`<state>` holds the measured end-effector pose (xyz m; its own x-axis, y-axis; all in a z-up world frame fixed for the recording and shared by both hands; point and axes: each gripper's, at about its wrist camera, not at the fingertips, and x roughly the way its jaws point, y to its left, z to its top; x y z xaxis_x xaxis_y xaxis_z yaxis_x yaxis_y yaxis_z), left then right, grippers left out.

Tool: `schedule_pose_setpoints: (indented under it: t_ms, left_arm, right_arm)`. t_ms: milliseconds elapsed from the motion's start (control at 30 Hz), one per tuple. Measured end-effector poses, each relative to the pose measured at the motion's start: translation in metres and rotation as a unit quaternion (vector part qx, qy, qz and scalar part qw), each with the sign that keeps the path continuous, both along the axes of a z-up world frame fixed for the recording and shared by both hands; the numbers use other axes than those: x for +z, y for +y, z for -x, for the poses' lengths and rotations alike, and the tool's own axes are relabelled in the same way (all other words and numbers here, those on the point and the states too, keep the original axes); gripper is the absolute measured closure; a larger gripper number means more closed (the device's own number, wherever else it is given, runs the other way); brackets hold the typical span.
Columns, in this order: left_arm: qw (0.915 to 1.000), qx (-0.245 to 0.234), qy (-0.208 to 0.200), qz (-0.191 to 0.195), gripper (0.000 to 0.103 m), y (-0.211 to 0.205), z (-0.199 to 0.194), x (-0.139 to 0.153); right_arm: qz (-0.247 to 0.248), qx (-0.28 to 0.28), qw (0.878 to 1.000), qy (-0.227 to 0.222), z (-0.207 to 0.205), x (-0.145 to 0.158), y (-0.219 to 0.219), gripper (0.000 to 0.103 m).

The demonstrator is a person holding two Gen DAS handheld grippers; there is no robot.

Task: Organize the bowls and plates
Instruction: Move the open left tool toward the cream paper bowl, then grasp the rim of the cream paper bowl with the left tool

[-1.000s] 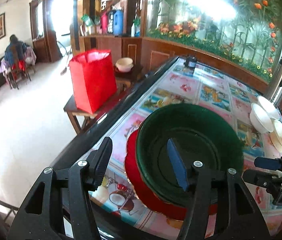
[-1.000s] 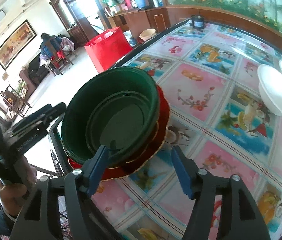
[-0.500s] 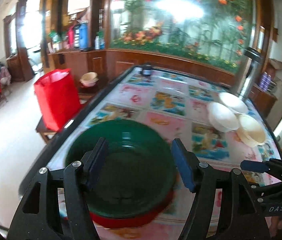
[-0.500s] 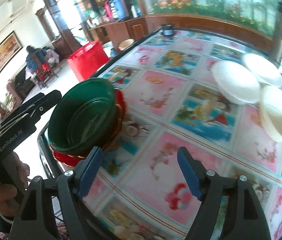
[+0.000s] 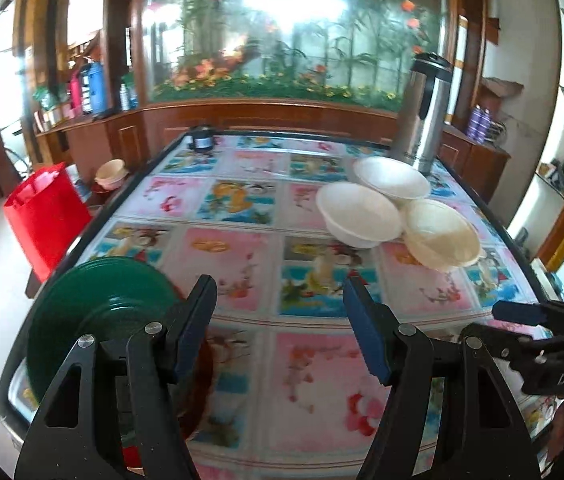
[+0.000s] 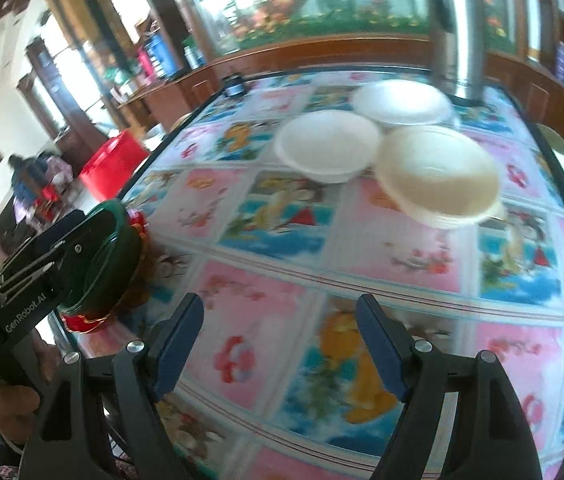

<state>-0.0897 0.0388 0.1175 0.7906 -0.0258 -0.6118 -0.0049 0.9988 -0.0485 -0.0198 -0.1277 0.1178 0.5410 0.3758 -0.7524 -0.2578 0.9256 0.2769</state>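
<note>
A green bowl (image 5: 94, 312) sits stacked on a red plate (image 5: 198, 376) at the table's near left corner; it also shows in the right wrist view (image 6: 114, 256), where the red plate (image 6: 82, 322) peeks out under it. Three white bowls (image 5: 357, 212) (image 5: 389, 178) (image 5: 441, 234) cluster at the far right of the table; they also show in the right wrist view (image 6: 327, 148) (image 6: 401, 102) (image 6: 437, 176). My left gripper (image 5: 280, 312) is open and empty, above the table to the right of the green bowl. My right gripper (image 6: 280, 328) is open and empty over the table's near middle.
The table (image 5: 242, 248) has a colourful fruit-print cover. A steel thermos (image 5: 421, 112) stands behind the white bowls. A small dark jar (image 5: 202, 140) sits at the far edge. A red bag (image 5: 42, 216) stands on a low bench left of the table.
Both grippers have swung right, away from the green bowl stack and toward the white bowls. The green bowl stays on the red plate. Both grippers stay open.
</note>
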Motion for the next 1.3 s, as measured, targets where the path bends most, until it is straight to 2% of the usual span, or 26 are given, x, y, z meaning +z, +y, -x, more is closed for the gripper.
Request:
schedule_pose_setpoints:
  t_ms: [333, 600, 900, 1100, 1300]
  left_arm:
    - [0.9985, -0.038, 0.034, 0.022, 0.037, -0.043, -0.038, -0.009]
    - [0.9944, -0.057, 0.072, 0.052, 0.037, -0.077, -0.073, -0.015]
    - [0.988, -0.069, 0.116, 0.075, 0.037, -0.117, -0.103, -0.031]
    - [0.984, -0.07, 0.142, 0.082, 0.037, -0.139, -0.122, -0.043]
    - [0.9819, -0.065, 0.159, 0.08, 0.037, -0.158, -0.139, -0.052]
  right_arm:
    - [-0.008, -0.077, 0.997, 0.015, -0.012, -0.01, -0.074, 0.024]
    - [0.0, -0.108, 0.994, 0.02, -0.04, -0.011, -0.113, 0.024]
    - [0.023, -0.106, 0.994, 0.017, -0.088, -0.009, -0.136, 0.024]
    - [0.051, -0.098, 0.994, 0.027, -0.12, -0.014, -0.143, 0.024]
    - [0.058, -0.077, 0.995, 0.034, -0.149, -0.02, -0.145, 0.024]
